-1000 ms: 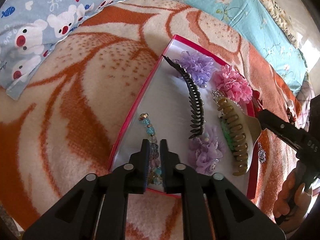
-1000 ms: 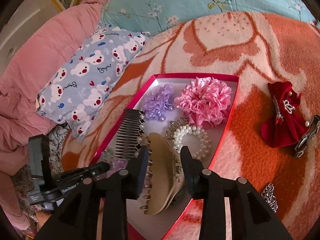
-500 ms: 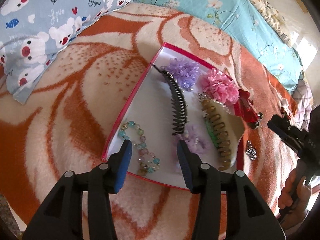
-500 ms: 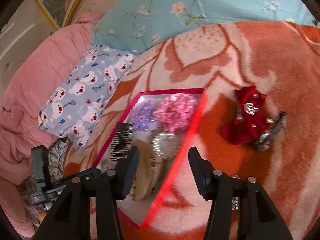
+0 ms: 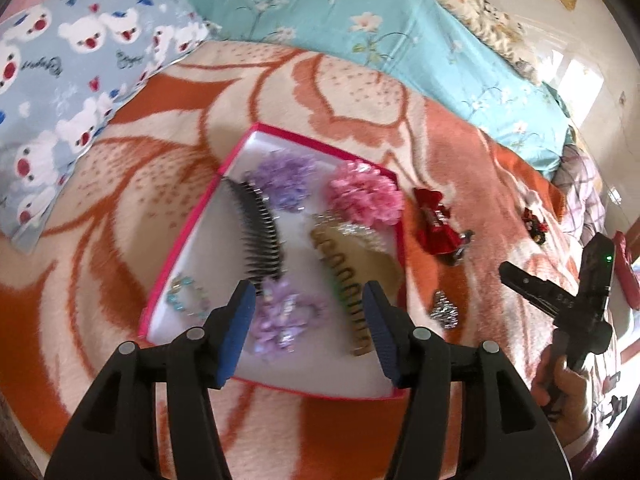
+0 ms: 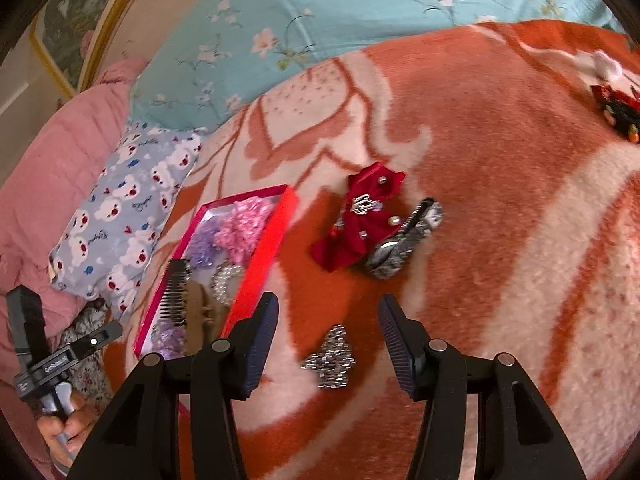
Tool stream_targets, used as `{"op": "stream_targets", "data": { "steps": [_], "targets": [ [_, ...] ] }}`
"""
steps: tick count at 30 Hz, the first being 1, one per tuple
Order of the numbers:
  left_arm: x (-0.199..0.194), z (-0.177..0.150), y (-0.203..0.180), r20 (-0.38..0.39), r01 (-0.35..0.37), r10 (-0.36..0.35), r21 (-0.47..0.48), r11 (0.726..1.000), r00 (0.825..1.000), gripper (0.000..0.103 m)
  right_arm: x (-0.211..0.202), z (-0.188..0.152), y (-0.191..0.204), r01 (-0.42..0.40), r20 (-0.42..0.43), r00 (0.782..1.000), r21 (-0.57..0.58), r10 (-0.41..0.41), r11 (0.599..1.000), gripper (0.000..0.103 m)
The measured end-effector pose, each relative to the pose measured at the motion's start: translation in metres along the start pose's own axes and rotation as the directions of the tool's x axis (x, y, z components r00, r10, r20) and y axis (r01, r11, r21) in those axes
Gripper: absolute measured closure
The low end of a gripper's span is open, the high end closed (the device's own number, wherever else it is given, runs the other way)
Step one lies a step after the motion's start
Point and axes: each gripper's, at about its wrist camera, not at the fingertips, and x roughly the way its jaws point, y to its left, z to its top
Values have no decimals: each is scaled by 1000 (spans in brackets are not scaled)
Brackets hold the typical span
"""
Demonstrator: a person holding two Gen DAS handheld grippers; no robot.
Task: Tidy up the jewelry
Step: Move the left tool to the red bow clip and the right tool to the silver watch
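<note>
A red-rimmed white tray point(image 5: 200, 216) point(image 6: 260, 264) lies on the orange blanket. It holds a black comb point(image 5: 260, 232), purple flower point(image 5: 284, 176), pink flower point(image 5: 364, 196), tan claw clip point(image 5: 352, 276), beaded bracelet point(image 5: 188, 300) and a lilac flower piece point(image 5: 280, 316). My left gripper point(image 5: 308, 328) is open and empty above the tray's near end. My right gripper point(image 6: 326, 344) is open and empty over a silver brooch point(image 6: 332, 356) point(image 5: 444, 308) on the blanket. A red bow point(image 6: 360, 220) point(image 5: 436, 224) and a grey clip point(image 6: 404, 248) lie beyond it.
A bear-print pillow point(image 5: 60, 92) and a teal floral quilt point(image 5: 360, 20) lie at the back. A dark red ornament point(image 6: 618, 108) point(image 5: 534, 220) sits far right on the blanket. A pink duvet point(image 6: 48, 184) is at the left.
Both grippers let go and opened: the left released the bracelet, the right the tan claw clip, both left in the tray. Both drew back; the right swung right over the brooch.
</note>
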Motion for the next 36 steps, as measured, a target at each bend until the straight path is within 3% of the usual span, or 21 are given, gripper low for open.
{"op": "stream_targets", "data": {
  "steps": [19,28,36],
  "targets": [
    [56,27,-89,-97,127,-118,93,988,988,48,19,21,-36,25,-1,1000,59,-25,998,48],
    [101,49,-124,-158,133,-114,121,984,981,48,36,25,-47,31,-34,999,58,-29,998,49],
    [133,53,-137,-204,130,-103,124,984,974,48,68,44,-69,23,-92,996,136,-11,990,53]
  ]
}}
